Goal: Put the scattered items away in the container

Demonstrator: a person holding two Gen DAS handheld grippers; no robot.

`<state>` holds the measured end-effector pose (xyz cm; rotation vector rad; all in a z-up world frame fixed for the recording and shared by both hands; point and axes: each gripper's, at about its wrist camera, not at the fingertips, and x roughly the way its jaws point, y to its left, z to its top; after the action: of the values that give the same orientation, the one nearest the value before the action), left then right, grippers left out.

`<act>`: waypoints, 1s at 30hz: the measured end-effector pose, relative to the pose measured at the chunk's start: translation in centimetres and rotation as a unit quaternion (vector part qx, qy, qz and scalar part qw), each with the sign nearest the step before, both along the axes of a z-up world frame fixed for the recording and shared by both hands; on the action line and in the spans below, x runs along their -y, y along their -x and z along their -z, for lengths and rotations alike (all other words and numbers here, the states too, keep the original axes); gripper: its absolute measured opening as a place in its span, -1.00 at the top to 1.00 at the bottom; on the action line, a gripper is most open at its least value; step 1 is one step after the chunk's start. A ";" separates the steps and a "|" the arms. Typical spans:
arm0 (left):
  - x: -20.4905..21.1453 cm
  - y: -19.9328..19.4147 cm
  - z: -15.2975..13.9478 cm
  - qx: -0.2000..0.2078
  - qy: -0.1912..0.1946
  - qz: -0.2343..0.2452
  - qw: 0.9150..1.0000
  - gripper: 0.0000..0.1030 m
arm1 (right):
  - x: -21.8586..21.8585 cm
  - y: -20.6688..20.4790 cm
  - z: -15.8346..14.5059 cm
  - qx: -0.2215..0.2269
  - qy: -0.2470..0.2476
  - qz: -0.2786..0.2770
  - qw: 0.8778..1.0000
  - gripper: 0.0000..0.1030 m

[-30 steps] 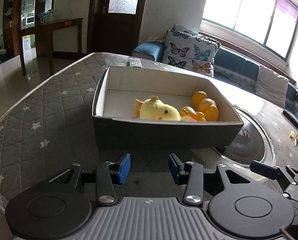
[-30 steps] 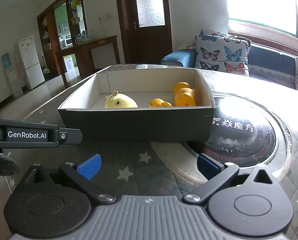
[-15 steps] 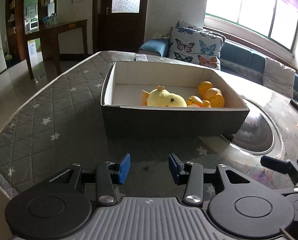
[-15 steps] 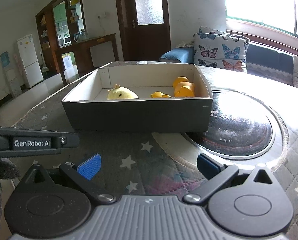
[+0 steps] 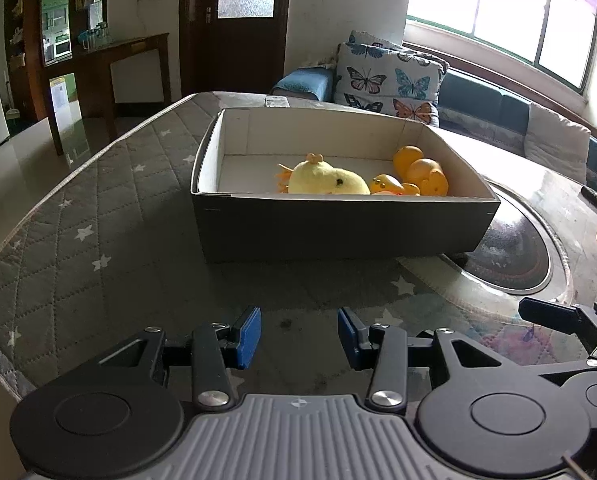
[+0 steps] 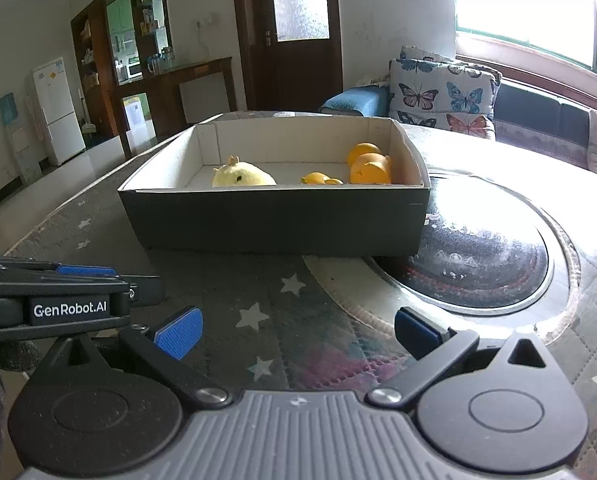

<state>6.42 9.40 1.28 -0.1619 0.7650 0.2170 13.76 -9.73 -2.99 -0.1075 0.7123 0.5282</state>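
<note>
Cardboard box sits straight ahead of both empty grippers.
Left gripper moderately spread, right gripper wide; neither nearer.

Matt cardboard box on quilted cloth cover — fuzzy plush chick, glossy, perhaps glass, disc.

"GenRobot.AI" in white on the left hand-held gripper, seen from the right wrist
</note>
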 end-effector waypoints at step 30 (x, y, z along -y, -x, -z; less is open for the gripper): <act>-1.0 -3.1 -0.3 -0.009 -0.029 0.000 1.000 0.13 | -1.6 -2.9 0.5 -0.014 0.013 -0.002 1.000 -1.00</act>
<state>9.50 10.41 1.59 -0.1054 0.7748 0.2414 16.65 -8.10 -3.47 -0.1257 0.7466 0.5243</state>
